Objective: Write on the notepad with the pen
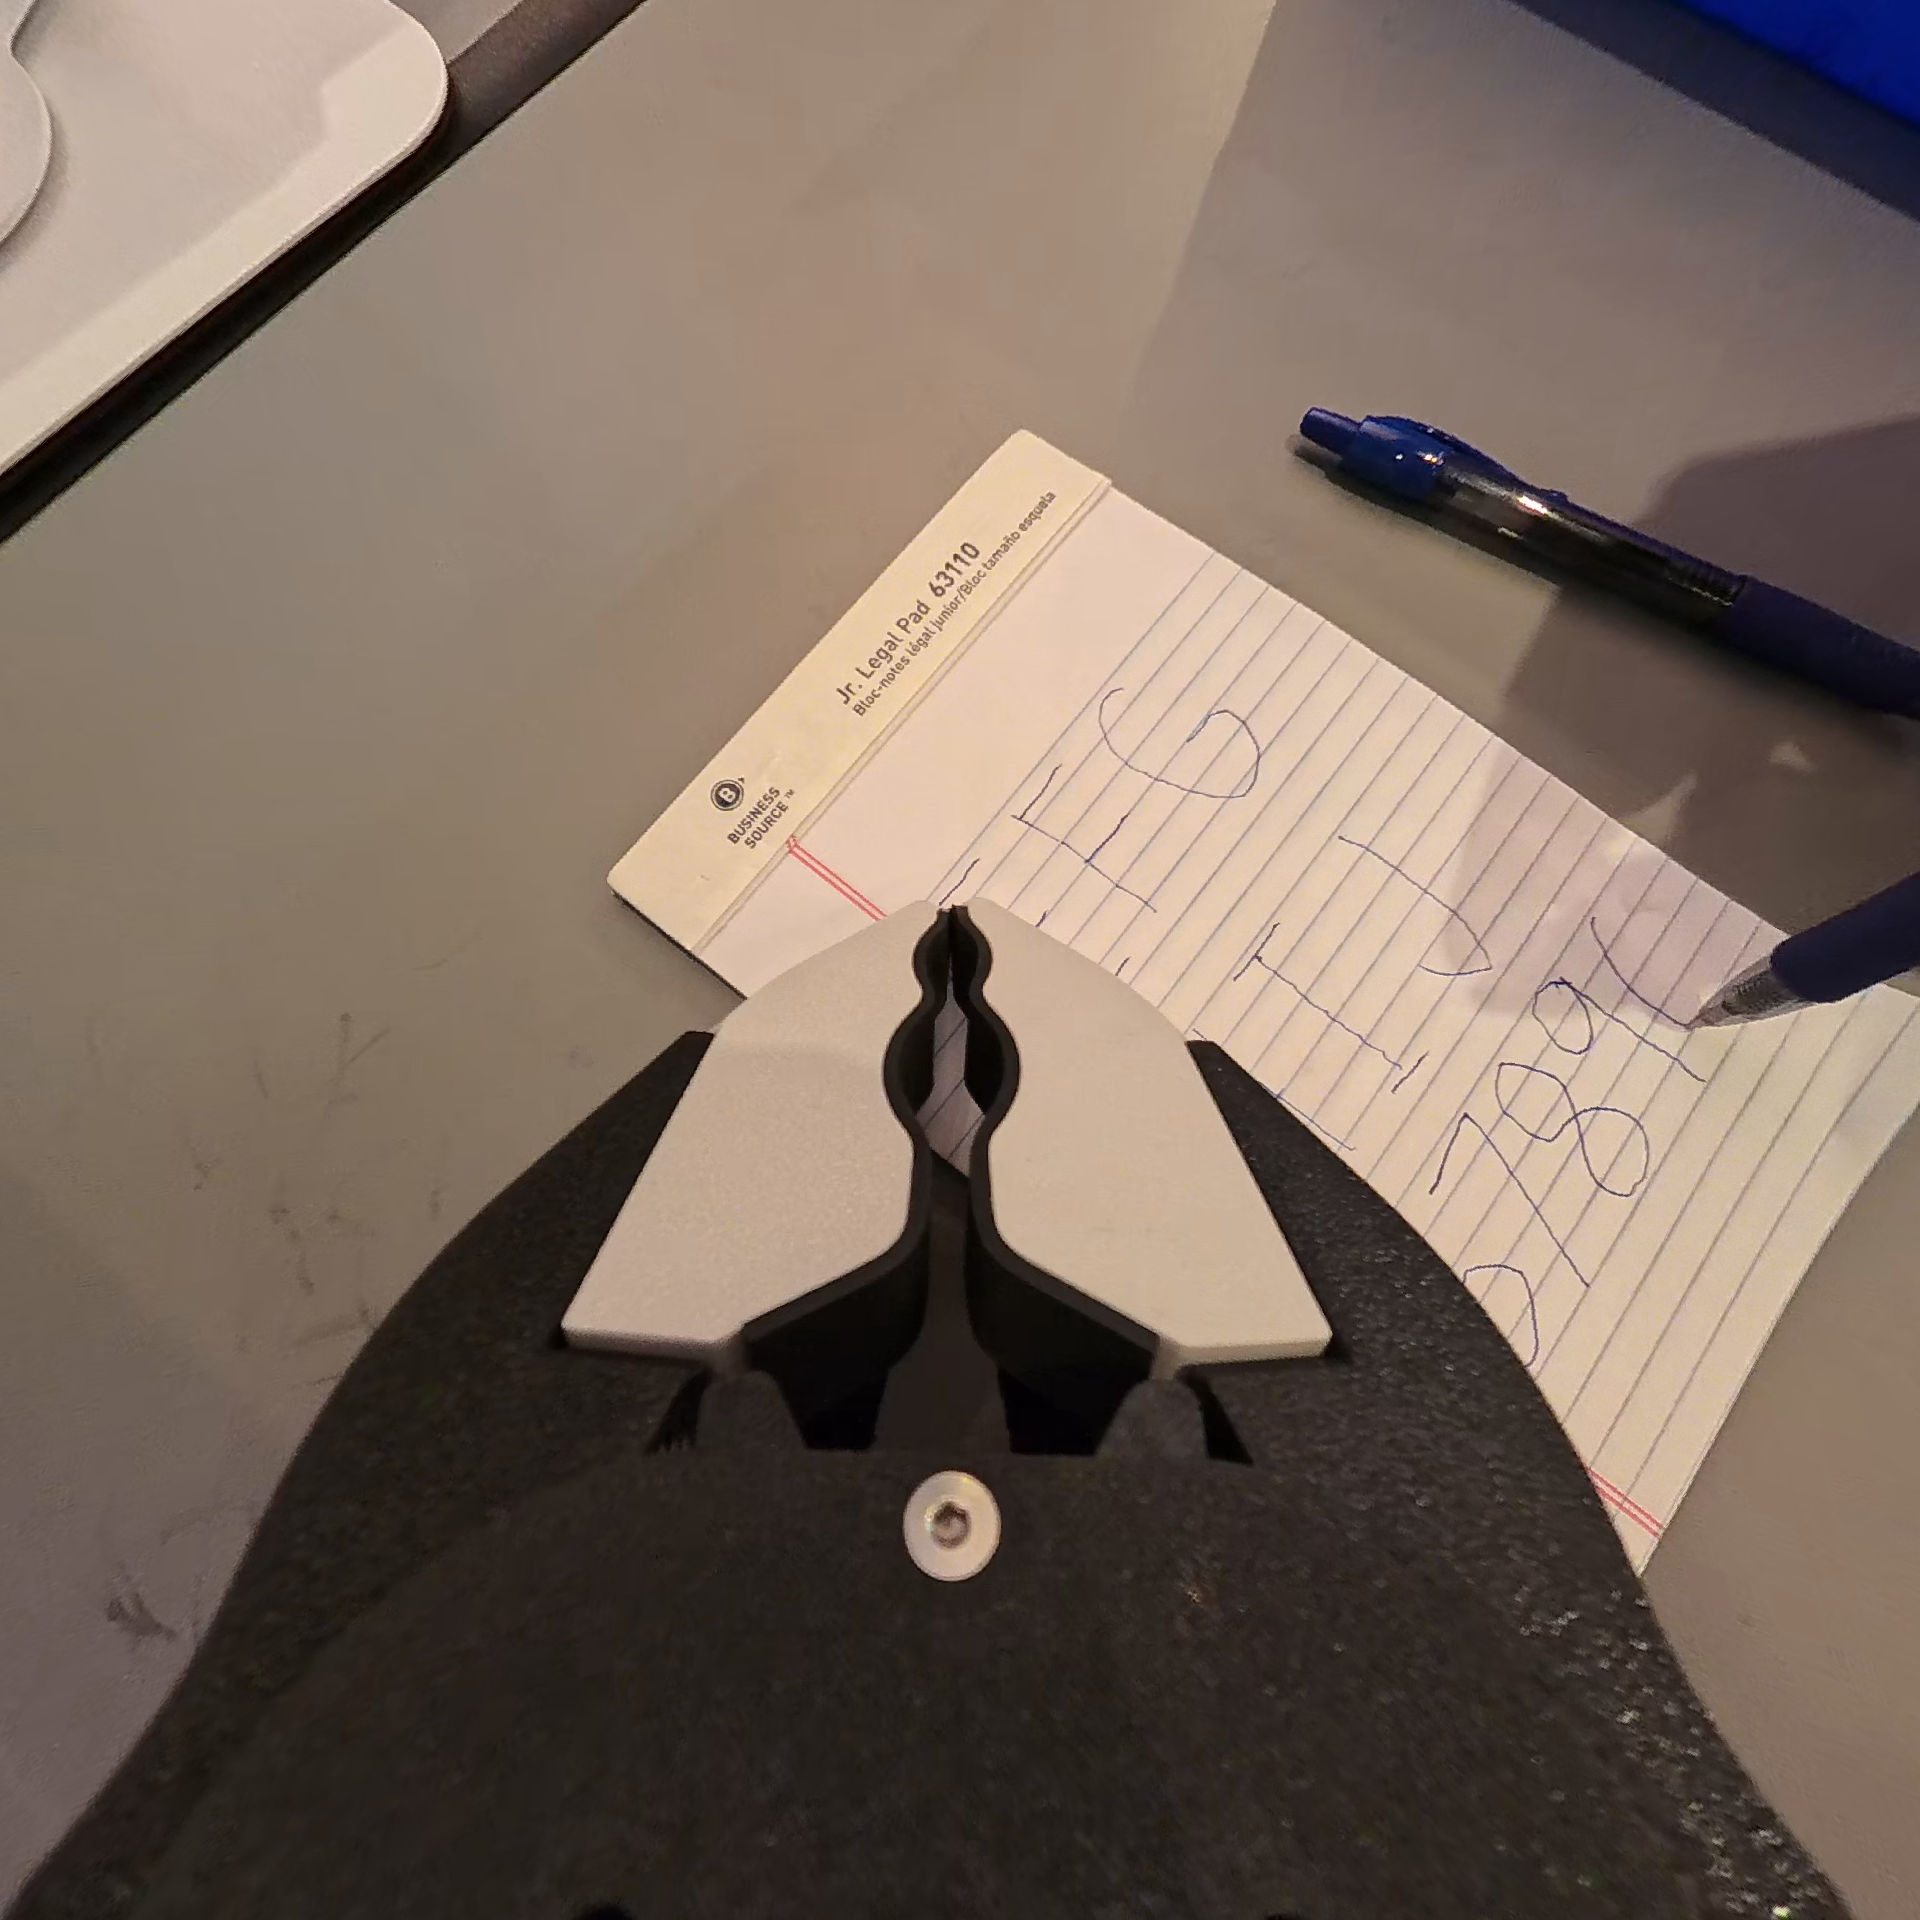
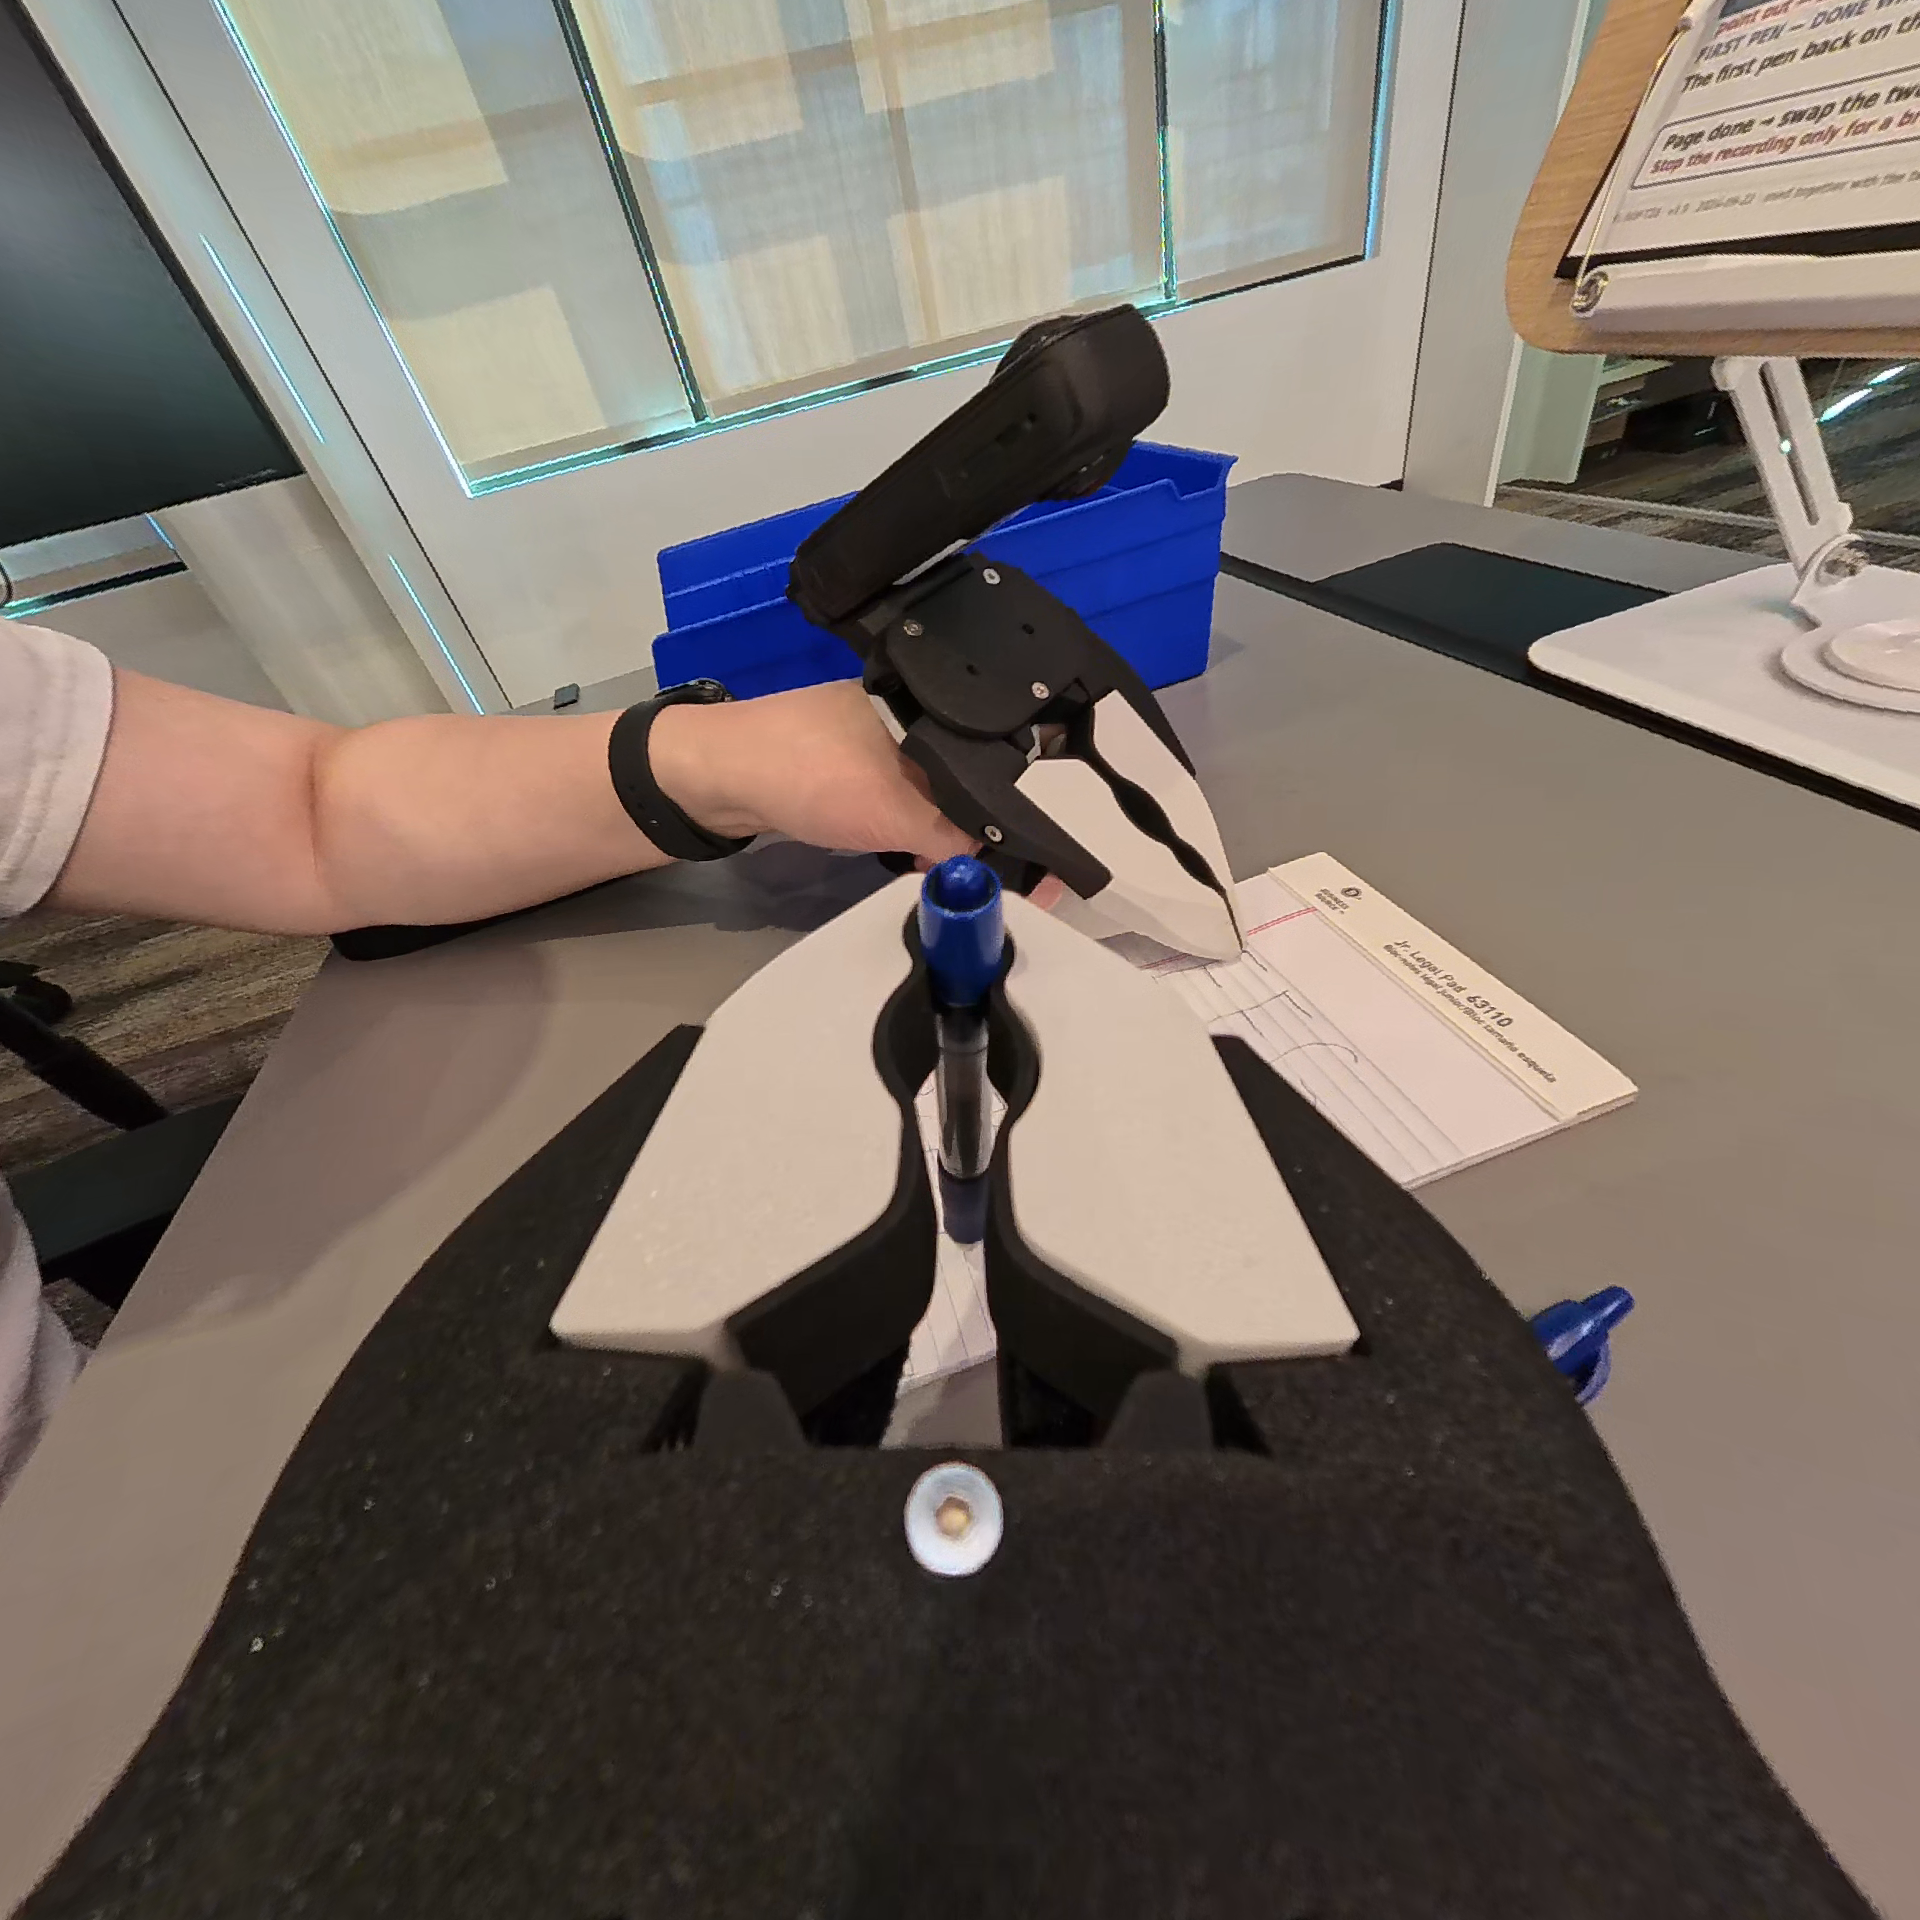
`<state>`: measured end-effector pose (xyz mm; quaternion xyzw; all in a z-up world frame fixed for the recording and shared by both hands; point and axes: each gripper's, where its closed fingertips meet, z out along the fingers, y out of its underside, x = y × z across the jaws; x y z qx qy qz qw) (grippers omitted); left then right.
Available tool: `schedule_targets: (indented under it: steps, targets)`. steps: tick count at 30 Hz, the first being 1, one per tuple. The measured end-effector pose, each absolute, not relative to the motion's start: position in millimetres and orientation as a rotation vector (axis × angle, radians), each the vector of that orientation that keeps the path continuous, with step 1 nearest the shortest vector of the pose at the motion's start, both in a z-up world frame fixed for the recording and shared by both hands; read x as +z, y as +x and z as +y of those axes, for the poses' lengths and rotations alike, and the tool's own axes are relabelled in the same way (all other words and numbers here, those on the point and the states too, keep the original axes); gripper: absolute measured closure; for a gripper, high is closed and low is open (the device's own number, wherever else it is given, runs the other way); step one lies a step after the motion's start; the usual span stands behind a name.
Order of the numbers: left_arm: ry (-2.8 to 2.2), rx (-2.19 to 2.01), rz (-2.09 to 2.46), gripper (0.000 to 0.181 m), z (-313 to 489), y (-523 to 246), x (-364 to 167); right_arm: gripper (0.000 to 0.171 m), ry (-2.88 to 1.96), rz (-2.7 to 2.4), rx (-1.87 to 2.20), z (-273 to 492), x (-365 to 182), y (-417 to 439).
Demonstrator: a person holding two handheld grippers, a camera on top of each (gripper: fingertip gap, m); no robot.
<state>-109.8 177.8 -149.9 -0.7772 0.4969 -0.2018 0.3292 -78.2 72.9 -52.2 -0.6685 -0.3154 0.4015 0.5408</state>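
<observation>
I had the left gripper (image 1: pixel 954 914) pinched fully together, its pale fingers (image 2: pixel 1164 862) meeting at the tips and angled steeply down toward 5 o'clock in the right wrist view. The hand (image 2: pixel 831 779) holding it came in from 9 o'clock on a bare forearm (image 2: pixel 416 800) with a dark band at the wrist. The right gripper (image 2: pixel 961 977) was clamped, fingers (image 2: pixel 790 1122) pointing to 12 o'clock.

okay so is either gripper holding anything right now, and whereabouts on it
The right gripper grips a blue pen around its clear mid barrel. The left gripper is shut and holds nothing, its tips pressing on the notepad.
</observation>
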Motion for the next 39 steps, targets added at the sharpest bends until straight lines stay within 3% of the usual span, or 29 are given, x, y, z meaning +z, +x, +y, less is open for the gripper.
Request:
schedule_targets:
  steps: [39]
  targets:
    - [-2.031,-0.520,1.303,0.181,177.6,-109.8,-149.9,0.167,-1.653,-0.715,0.943,78.4,-55.6,-57.8]
